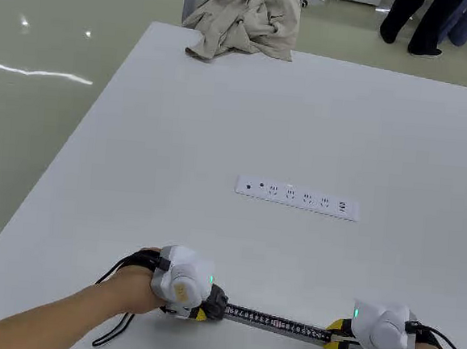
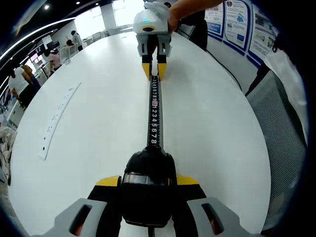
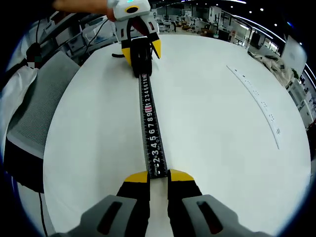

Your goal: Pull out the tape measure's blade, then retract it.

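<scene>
Your L gripper (image 2: 148,180) clamped on tape measure case (image 2: 148,197), R gripper (image 3: 158,176) pinching blade (image 3: 149,123) tip: loosen R too fast and it'll likely whip back.

Digits 2–9 on tape blade (image 3: 150,133)

The white table (image 1: 180,138) carried one white power strip (image 1: 297,197), lying flat near its middle. Beyond the strip, at the far edge, a beige jacket (image 1: 246,18) lay crumpled, partly on the tabletop. Farther beyond the strip, off the table, the legs of people (image 1: 427,24) stood on a glossy floor (image 1: 38,86). Across the table from the strip, a grey mesh chair (image 2: 276,133) stood at the near edge, with posters (image 2: 237,19) on the wall behind.
</scene>
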